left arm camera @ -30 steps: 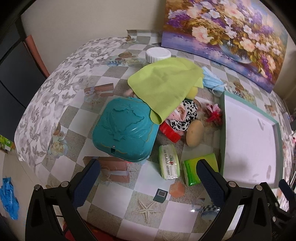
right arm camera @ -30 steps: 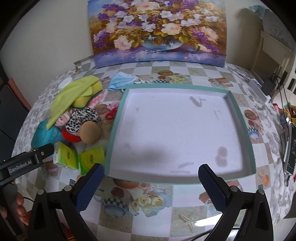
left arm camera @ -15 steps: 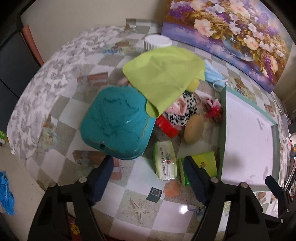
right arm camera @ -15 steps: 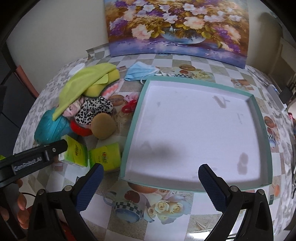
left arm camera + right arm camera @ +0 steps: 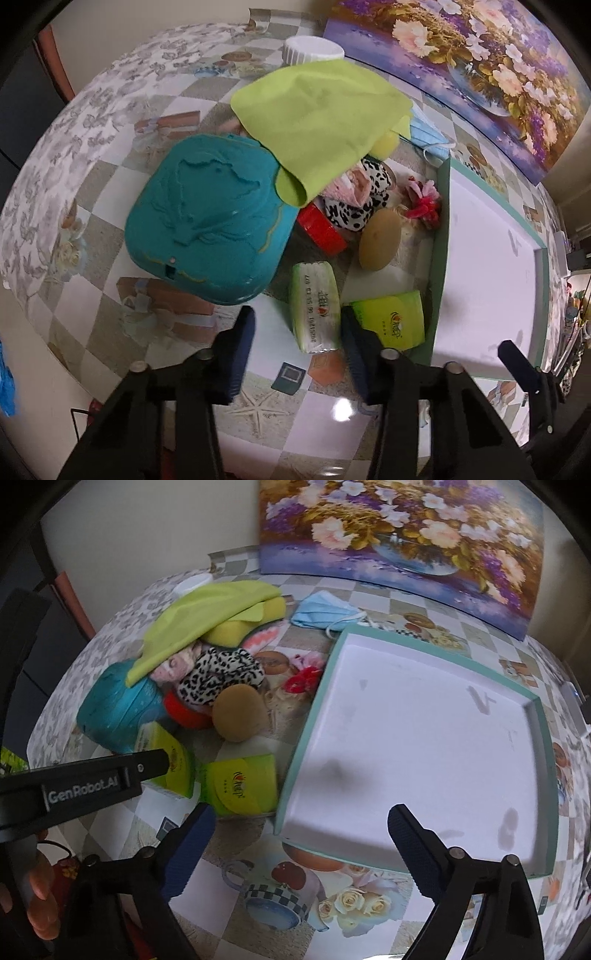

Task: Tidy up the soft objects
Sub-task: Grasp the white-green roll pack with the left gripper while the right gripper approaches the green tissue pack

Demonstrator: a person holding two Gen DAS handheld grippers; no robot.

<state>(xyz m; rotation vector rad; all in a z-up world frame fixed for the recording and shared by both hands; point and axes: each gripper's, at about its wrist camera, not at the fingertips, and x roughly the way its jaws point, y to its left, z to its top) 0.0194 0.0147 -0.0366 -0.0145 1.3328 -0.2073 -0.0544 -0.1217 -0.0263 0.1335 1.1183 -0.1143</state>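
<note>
We are working toward the pale green tissue packet standing on its edge (image 5: 316,304) near the front of the checked floral tablecloth (image 5: 110,155), with the flat lime-green tissue pack (image 5: 389,319) just to its right and the shallow teal-rimmed white tray (image 5: 308,720) beyond that. Our left gripper (image 5: 295,345) has just been narrowing its jaws from wide apart, and the near end of the packet is now lying between them; the pads are not yet pressing it, so we are judging the grasp as only half made. That narrowing is telling us the first soft item is chosen for the tray. We are holding the left gripper pointing steeply down over the packet. Our right gripper (image 5: 299,830) is hovering with its fingers wide and empty over the tray's near left corner, also tilted downward.
</note>
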